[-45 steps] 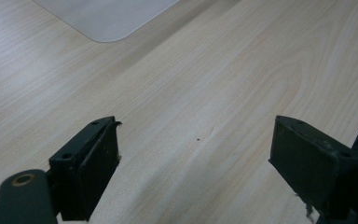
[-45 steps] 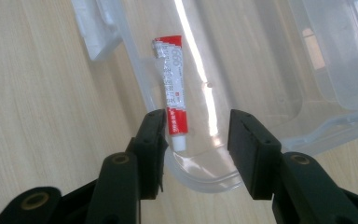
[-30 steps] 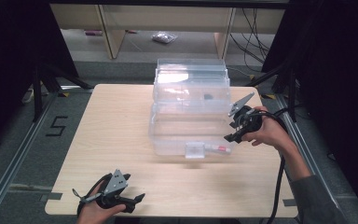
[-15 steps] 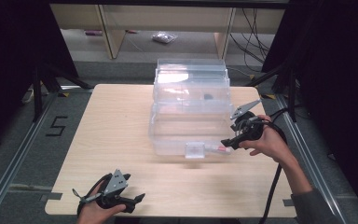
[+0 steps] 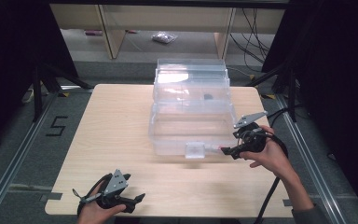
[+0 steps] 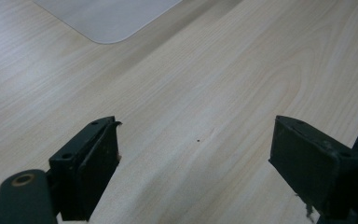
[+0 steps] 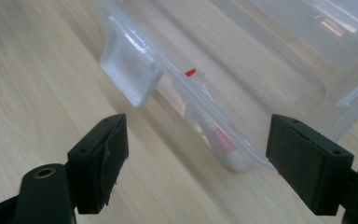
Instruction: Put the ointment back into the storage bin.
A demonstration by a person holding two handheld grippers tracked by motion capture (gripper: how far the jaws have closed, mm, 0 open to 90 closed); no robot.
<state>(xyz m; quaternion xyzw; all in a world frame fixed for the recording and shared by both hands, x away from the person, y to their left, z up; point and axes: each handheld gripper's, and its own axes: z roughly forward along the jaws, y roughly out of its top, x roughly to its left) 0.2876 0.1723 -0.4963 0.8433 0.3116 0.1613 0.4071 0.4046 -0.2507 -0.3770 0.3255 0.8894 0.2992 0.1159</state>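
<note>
Fingers of the right gripper (image 7: pixel 193 163) stand wide apart with nothing squeezed between them. They have just been opening. In the right gripper view the two black jaws rise at about 7 and 5 o'clock. Between them, a little farther off, lies the near edge of the clear plastic box (image 7: pixel 279 60). A small white tube (image 7: pixel 216 135) with a red tip lies inside the box, right against its front wall. A square clear latch (image 7: pixel 130 70) sticks out from that wall at about 11 o'clock from the tube.

From the high view, the right gripper (image 5: pixel 223 150) sits at about 4 o'clock on the wooden table (image 5: pixel 112 130). A hand (image 5: pixel 272 156) holds it. Its tips point at the front right part of the clear plastic box (image 5: pixel 189 112), just beside it. I cannot tell if they touch it. The box sits near the middle of the table, toward 12 o'clock. Its latch (image 5: pixel 195 150) hangs at the front, near 6 o'clock of the box.

The left gripper (image 5: pixel 137 198) rests at about 7 o'clock on the table, well apart from the box. Its fingers (image 6: pixel 93 163) are wide open too and hold nothing. Bare wood shows between them.
</note>
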